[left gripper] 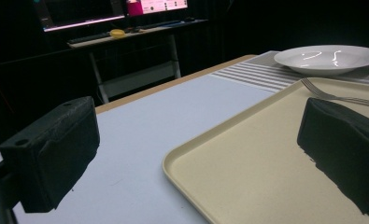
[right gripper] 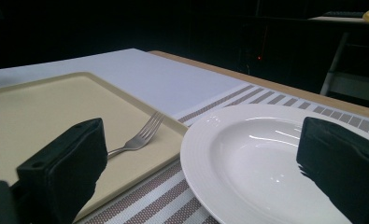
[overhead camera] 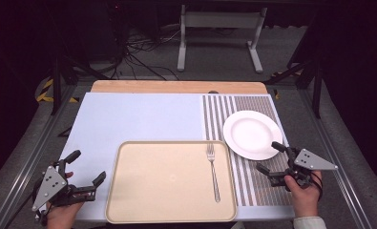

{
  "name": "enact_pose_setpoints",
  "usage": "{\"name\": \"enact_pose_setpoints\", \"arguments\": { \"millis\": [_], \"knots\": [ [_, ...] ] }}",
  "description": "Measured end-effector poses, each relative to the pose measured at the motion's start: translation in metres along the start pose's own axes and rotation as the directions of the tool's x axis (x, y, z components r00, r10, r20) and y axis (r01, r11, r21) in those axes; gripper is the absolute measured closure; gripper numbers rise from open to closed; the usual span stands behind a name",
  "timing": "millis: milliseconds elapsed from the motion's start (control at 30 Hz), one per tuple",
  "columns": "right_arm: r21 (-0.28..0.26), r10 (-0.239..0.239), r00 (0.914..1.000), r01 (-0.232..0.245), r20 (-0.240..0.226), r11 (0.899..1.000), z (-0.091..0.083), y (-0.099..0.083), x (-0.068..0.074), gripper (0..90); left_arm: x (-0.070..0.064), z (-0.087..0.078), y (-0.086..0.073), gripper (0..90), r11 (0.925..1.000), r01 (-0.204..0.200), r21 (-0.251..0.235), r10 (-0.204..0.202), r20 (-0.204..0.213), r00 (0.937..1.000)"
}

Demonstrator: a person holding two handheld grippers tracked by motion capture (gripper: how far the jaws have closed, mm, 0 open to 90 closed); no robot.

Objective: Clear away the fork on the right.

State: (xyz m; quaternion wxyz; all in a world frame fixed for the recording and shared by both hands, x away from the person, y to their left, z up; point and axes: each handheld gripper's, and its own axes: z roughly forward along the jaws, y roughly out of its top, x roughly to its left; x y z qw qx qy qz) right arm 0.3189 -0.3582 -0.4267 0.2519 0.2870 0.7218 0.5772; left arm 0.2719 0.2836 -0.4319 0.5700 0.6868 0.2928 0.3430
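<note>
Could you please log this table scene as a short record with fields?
surface: pale blue mat over a wooden table, striped placemat at right
tray: beige tray, near centre
fork: fork lying on the tray's right side, tines pointing away from the person
plate: white plate, empty, on the striped placemat
left gripper: left gripper open, left of the tray, holding nothing
right gripper: right gripper open, at the plate's near edge, holding nothing

On the table I count one beige tray (overhead camera: 171,181), one fork (overhead camera: 213,171), one white plate (overhead camera: 252,134), one striped placemat (overhead camera: 260,183), and what seems one pale mat (overhead camera: 138,119).
</note>
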Motion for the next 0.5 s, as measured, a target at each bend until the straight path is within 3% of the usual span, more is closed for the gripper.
{"name": "enact_pose_setpoints", "arguments": {
  "millis": [300, 500],
  "knots": [
    [0.041, 0.02, 0.9998, -0.02, 0.0, 0.999, 0.0064, -0.0083, 0.0003, 1.8, 0.0021, -0.0003, -0.0014, 0.2, 0.9998, 0.017, -0.009, -0.017, 0.007, 0.9998],
    [0.024, 0.024, 0.9997, -0.024, -0.002, 0.999, 0.0061, -0.007, -0.0005, 1.4, 0.0028, -0.0006, -0.0016, 0.2, 0.9997, 0.022, -0.008, -0.022, 0.005, 0.9997]
  ]
}}
